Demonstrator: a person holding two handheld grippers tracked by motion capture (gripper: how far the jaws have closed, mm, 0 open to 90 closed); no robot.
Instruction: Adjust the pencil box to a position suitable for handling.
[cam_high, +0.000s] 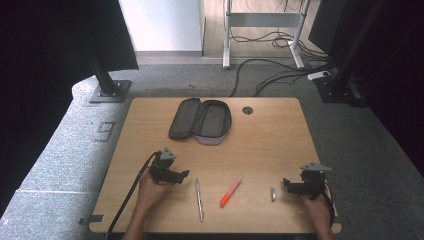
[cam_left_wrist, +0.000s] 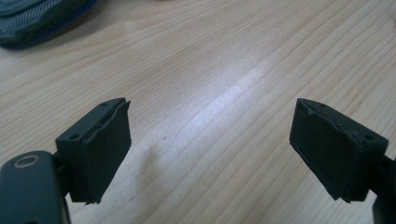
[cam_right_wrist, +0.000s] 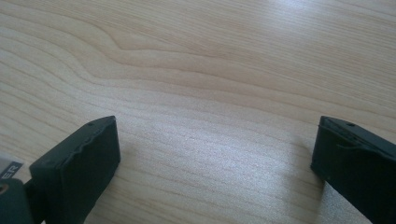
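- The left gripper (cam_high: 186, 173) sits at lower left of centre in the high view, jaws spread wide with bare wood between them; in the left gripper view nothing lies between its pads (cam_left_wrist: 105, 151). It is released and holds nothing.
- The right gripper (cam_high: 286, 183) rests at the lower right of the high view, jaws likewise apart over bare table (cam_right_wrist: 210, 70); it grips nothing either.
- The things nearest the grippers lie along the lower middle of the high view: a slim silver pen (cam_high: 199, 199) just right of the left gripper, an orange marker (cam_high: 230, 192) near the centre, and a small silver cap-like piece (cam_high: 273, 193) just left of the right gripper. The open grey pencil case (cam_high: 201, 120) lies at upper centre, well apart from all three.
- Risk: the pen is thin and lies flat, so pads closing from above could skid on it and roll it toward the near edge.
- Risk: the left gripper points sideways at the pen; a careless approach could nudge it away rather than straddle it.
- Risk: the marker lies tilted, so a grab off its middle could let it swing and drop short of the case.
- Risk: the small silver piece is hard to make out and could slip between wide pads or be flicked off the table.
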